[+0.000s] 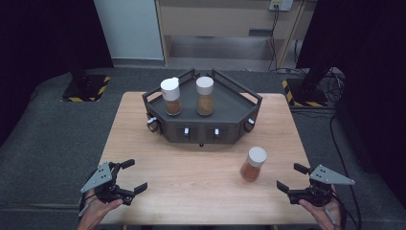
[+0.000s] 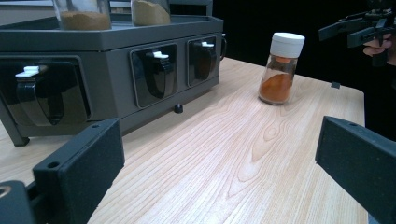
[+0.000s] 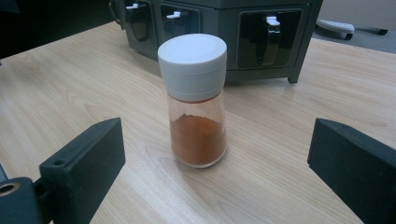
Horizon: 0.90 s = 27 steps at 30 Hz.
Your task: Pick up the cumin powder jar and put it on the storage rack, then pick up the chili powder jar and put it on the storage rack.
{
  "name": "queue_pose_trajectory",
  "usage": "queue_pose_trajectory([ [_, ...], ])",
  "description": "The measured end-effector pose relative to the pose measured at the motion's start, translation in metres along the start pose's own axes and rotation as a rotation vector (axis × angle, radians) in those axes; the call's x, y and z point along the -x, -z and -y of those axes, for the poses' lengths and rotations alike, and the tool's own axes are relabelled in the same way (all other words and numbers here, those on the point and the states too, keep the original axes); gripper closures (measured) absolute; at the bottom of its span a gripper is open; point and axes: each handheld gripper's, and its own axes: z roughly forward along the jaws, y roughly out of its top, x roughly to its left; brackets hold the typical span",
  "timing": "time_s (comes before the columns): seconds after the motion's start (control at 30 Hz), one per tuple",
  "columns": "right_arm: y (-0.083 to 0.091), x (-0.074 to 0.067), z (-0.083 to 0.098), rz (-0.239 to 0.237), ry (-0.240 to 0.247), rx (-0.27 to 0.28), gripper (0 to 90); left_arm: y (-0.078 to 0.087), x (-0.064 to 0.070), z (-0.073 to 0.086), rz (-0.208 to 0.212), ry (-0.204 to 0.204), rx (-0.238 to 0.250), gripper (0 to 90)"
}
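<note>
Near the table's front right corner, the right gripper (image 1: 286, 178) is held low in a person's hand with its jaws spread wide and nothing between them, aimed at a spice jar (image 1: 253, 164) that stands upright on the bare wood just ahead of it. In the right gripper view the jar (image 3: 197, 100) sits centred between the two black jaws but still apart from both; it is clear glass, tall and narrow, about a third full of orange-red powder, with a wide white cap. At the front left corner, the left gripper (image 1: 134, 176) rests equally open and empty, well apart from the jar. Beyond, at the table's middle back, a dark grey rack (image 1: 203, 125) carries two similar white-capped jars (image 1: 171, 96) (image 1: 205, 96) on its top tray. Judged from here, one jaw could meet the jar before the other and tip it over, and a grip taken high on the smooth cap could let the heavier glass body swing or slip.
</note>
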Motion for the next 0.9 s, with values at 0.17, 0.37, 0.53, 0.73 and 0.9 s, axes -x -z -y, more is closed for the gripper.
queue_pose_trajectory([
  [0.17, 0.0007, 0.0001, 0.0014, 0.003, -0.002, 0.007, 4.6, -0.0002, -0.0003, 0.0002, 0.003, 0.001, 0.001, 0.0],
  [0.37, 0.0007, 0.0005, 0.0017, 0.004, -0.007, 0.005, 4.6, -0.0007, -0.0004, 0.0002, 0.005, 0.001, 0.001, 0.0],
  [0.53, 0.0040, -0.0004, 0.0027, 0.012, -0.013, 0.022, 4.1, -0.0006, -0.0004, 0.0001, 0.006, 0.004, 0.003, 0.0],
  [0.73, 0.0063, 0.0009, 0.0032, 0.017, -0.029, 0.034, 3.3, 0.0001, -0.0007, 0.0014, 0.003, 0.010, 0.008, 0.0],
  [0.9, 0.0086, -0.0008, 0.0007, 0.023, -0.020, 0.033, 2.9, -0.0003, -0.0009, 0.0008, 0.006, 0.008, 0.004, 0.0],
])
